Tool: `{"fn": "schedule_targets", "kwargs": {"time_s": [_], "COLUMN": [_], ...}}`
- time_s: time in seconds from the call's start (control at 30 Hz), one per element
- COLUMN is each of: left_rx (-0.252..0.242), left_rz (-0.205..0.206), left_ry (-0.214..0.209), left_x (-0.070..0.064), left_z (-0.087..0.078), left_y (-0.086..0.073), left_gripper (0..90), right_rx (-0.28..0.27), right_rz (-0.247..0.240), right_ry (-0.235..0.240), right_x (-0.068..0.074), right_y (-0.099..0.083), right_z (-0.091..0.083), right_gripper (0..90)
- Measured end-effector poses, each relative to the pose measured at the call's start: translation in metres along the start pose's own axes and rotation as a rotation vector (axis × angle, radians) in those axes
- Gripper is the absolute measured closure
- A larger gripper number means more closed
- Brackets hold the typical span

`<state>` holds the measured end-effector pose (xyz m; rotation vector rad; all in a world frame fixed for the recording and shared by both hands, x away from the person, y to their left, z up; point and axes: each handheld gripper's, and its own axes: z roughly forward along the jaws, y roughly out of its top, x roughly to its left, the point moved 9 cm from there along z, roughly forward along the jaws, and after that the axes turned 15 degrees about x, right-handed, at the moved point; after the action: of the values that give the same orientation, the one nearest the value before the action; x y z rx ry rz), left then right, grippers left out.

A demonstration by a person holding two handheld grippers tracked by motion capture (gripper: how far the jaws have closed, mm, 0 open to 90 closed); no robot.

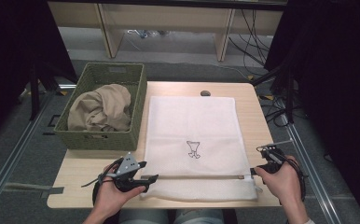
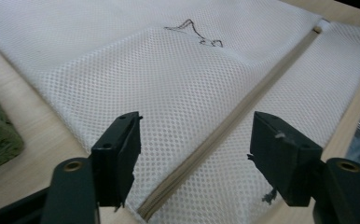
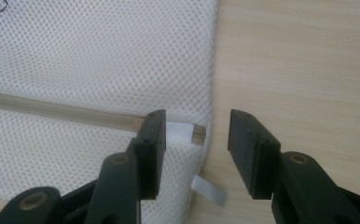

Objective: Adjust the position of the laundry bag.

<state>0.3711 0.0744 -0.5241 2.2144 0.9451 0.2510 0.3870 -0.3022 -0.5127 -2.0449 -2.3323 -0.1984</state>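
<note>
Now both grippers close in on the bag's zipper

Flat along the table's (image 1: 75,168) near edge lies a white mesh bag (image 1: 192,126), its zipper (image 1: 197,177) running edge to edge. The left gripper (image 2: 194,149) straddles the zipper's left end, jaws apart, likely to pin the fabric. The right gripper (image 3: 194,154), jaws also apart, faces the pull tab (image 3: 180,130) at the right end. A basket (image 1: 94,140) of beige cloth (image 1: 101,109) waits at the far left corner.
</note>
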Motion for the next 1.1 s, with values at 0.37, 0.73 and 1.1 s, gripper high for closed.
{"fn": "schedule_targets", "kwargs": {"time_s": [0.37, 0.73, 1.1], "left_rx": [-0.037, -0.037, -0.042], "left_rz": [-0.064, -0.069, -0.067], "left_ry": [0.035, 0.038, 0.041], "left_x": [0.010, 0.011, 0.014], "left_z": [-0.004, -0.002, -0.002], "left_y": [0.001, 0.001, 0.001], "left_gripper": [27.2, 27.8, 28.0], "right_rx": [-0.007, 0.004, 0.003], "right_rz": [-0.007, -0.016, 0.012], "right_ry": [-0.011, 0.007, 0.016], "right_x": [0.005, 0.009, 0.003], "right_y": [0.009, 0.016, 0.018], "right_z": [-0.001, 0.001, 0.002], "right_gripper": [58.0, 58.0, 59.7]}}
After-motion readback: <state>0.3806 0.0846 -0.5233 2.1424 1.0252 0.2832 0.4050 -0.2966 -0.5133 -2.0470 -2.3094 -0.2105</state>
